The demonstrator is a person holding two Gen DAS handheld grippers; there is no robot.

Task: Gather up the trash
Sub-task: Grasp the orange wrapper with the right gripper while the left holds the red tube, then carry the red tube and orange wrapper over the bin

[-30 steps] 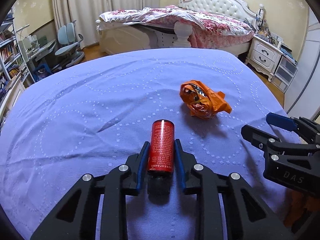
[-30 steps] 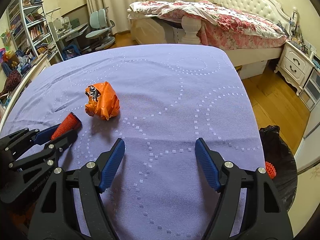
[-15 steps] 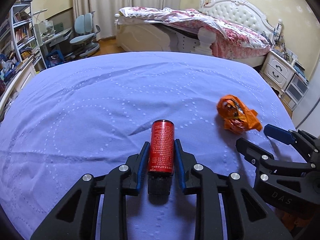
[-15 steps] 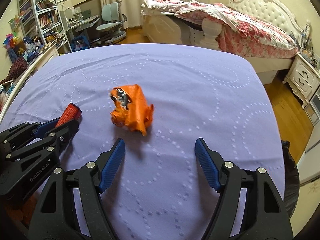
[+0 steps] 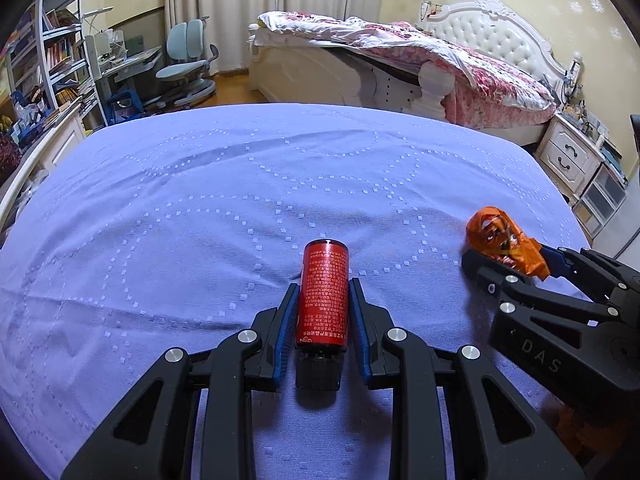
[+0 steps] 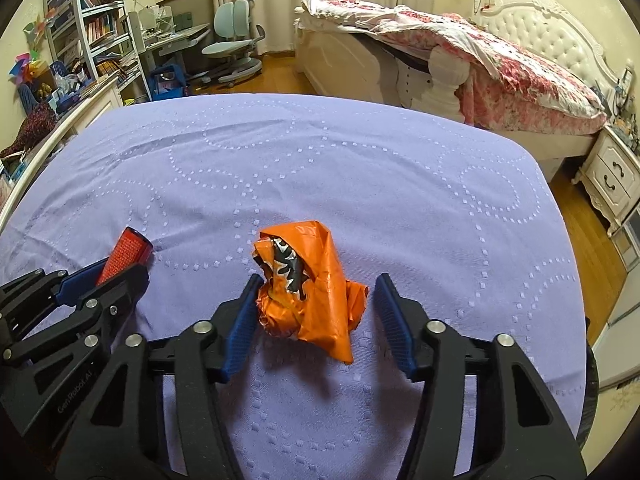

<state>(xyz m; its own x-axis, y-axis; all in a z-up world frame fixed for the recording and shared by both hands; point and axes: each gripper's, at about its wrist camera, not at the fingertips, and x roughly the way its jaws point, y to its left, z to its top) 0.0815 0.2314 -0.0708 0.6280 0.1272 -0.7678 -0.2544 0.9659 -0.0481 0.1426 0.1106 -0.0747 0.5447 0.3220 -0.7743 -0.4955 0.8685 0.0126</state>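
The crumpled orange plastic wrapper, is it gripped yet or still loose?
Loose: the crumpled orange plastic wrapper lies between the right gripper's open jaws, a gap showing at the right pad.

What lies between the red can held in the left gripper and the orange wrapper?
Only bare purple cloth separates the red can from the orange wrapper, shown best in the right wrist view; the left gripper holds the can.
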